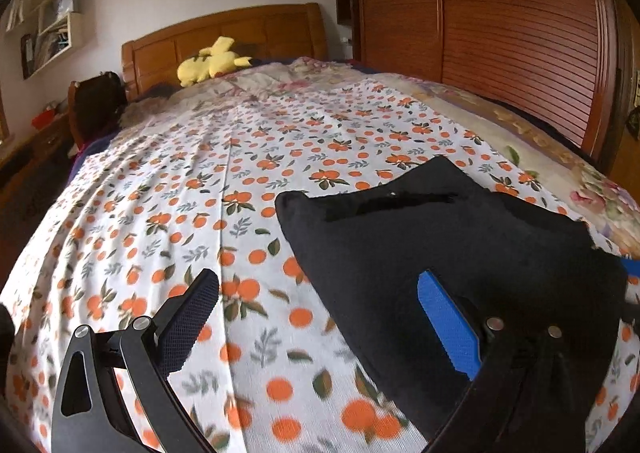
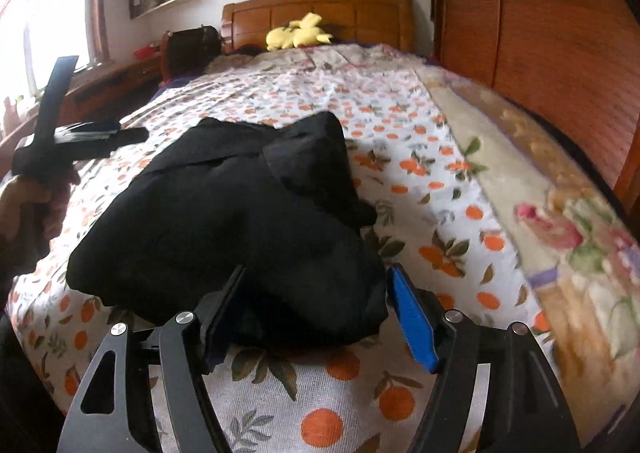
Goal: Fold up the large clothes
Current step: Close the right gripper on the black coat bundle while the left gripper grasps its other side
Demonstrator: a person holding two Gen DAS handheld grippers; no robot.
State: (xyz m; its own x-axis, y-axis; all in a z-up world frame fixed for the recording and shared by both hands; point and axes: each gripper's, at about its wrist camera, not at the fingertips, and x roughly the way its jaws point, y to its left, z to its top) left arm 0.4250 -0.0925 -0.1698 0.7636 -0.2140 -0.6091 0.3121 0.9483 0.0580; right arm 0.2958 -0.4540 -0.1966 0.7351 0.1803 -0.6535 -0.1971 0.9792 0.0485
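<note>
A black garment (image 2: 224, 221) lies bunched in a folded heap on the orange-print bedsheet (image 2: 360, 101). In the left wrist view the garment (image 1: 460, 245) fills the lower right. My left gripper (image 1: 320, 289) is open and empty, its right finger over the garment's edge, its left finger over bare sheet. It also shows in the right wrist view (image 2: 120, 135), held by a hand at the left. My right gripper (image 2: 316, 293) is open, its fingers on either side of the garment's near end, not closed on it.
A yellow plush toy (image 1: 212, 61) lies by the wooden headboard (image 1: 248, 29). A wooden wardrobe (image 1: 500, 33) stands along the bed's right side. A floral blanket (image 2: 560, 213) covers the right edge. A nightstand and window are at the left.
</note>
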